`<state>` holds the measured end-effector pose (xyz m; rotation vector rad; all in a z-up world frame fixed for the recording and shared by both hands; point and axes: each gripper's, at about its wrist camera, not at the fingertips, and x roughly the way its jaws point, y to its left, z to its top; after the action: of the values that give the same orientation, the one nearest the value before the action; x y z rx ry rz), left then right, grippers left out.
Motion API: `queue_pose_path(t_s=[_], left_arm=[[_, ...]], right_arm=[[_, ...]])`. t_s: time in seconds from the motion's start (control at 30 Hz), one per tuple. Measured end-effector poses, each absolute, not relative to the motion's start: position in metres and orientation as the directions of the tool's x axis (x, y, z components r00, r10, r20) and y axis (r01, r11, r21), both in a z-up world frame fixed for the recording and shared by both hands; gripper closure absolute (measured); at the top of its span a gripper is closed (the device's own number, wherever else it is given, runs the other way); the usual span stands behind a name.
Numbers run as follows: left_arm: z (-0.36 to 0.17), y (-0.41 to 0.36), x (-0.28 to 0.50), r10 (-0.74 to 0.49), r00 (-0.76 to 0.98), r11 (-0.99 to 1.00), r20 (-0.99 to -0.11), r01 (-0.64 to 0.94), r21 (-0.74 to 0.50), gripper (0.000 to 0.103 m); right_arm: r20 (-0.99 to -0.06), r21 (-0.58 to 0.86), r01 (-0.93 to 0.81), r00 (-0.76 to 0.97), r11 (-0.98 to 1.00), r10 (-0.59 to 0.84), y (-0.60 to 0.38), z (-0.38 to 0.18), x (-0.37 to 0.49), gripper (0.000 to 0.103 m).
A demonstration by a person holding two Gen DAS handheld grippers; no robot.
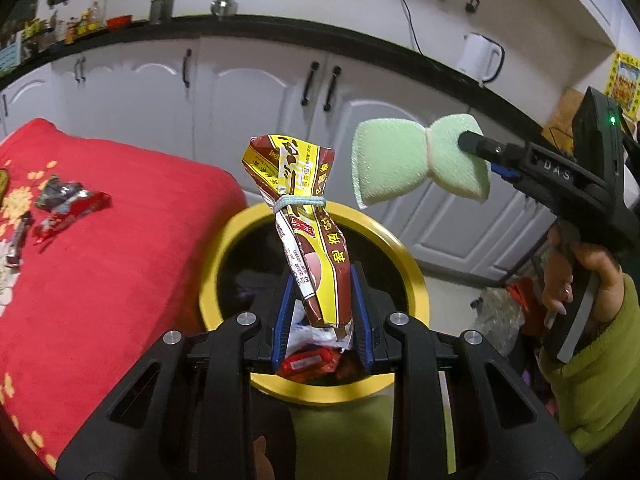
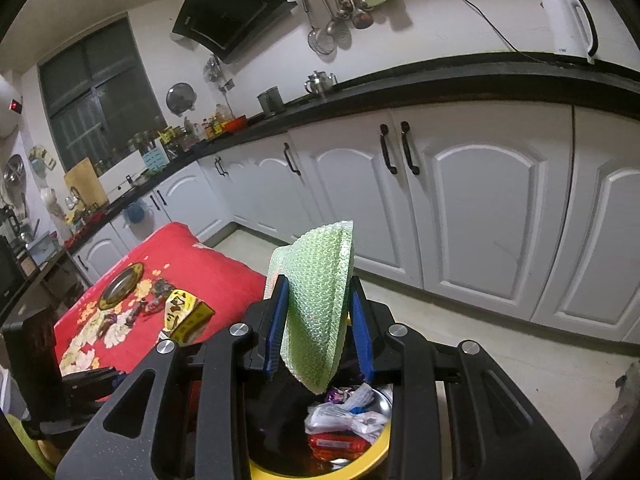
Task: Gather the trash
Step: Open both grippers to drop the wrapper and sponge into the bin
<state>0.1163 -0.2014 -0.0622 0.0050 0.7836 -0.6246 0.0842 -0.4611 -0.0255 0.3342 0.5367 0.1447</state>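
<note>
Left gripper (image 1: 322,304): jaws narrowed onto the lower end of a snack bag (image 1: 304,224), yellow and brown, cinched with a pale elastic band. The bag stands upright out of the jaws, its lower end directly over the mouth of the bin (image 1: 416,280). Judged reason: the grip sits low on the bag so that it hangs clear above the opening and will fall inside once let go.

Right gripper (image 2: 320,328): jaws partly closed, pinching a green sponge (image 2: 320,304) at its waist. In the left wrist view the sponge (image 1: 416,160) bulges to either side of the fingers like a bow, at about 2 o'clock from the bag and above the bin's far rim. Judged reason: it is held level with the bag and awaiting the same drop.

Bin: yellow rim, dark interior. In the right wrist view it (image 2: 376,456) lies beneath the sponge and already contains wrappers, one red (image 2: 338,444) and several pale.

Outstanding: more wrappers (image 1: 68,204) lie on the red cloth (image 1: 120,280) at 9 o'clock from the bin. A round metal plate (image 2: 120,286) also rests there. Collection is judged incomplete.

Risk: the bag is tall and could catch the rim.
</note>
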Motion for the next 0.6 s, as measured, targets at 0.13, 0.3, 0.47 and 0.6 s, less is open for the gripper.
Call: queue_pose_path(t_s=[0.13,0.3,0.47,0.6], left_arm=[[-0.071,-0.213,0.114,-0.536,0.507,0.803,-0.675,0.553,-0.223,0.082],[-0.087,-0.225,0.115,-0.54,0.46,0.788,-0.705,0.57,-0.232,0.082],[-0.1,-0.231,0.12,-0.549,0.415,0.778,-0.726,0.57,-0.262,0.082],[-0.109,-0.232,0.126,-0.552,0.378,0.777,-0.743,0.557,-0.293,0.082]], right_arm=[[-0.489,0.343,-0.034,0.847,0.939,0.21,-0.465,-0.031,0.082,0.074],[-0.508,0.336,-0.016,0.839,0.942,0.195,-0.47,-0.04,0.082,0.074],[-0.532,0.347,-0.008,0.822,0.938,0.204,-0.471,-0.051,0.086,0.074],[-0.551,0.35,-0.01,0.807,0.937,0.215,-0.469,-0.059,0.091,0.074]])
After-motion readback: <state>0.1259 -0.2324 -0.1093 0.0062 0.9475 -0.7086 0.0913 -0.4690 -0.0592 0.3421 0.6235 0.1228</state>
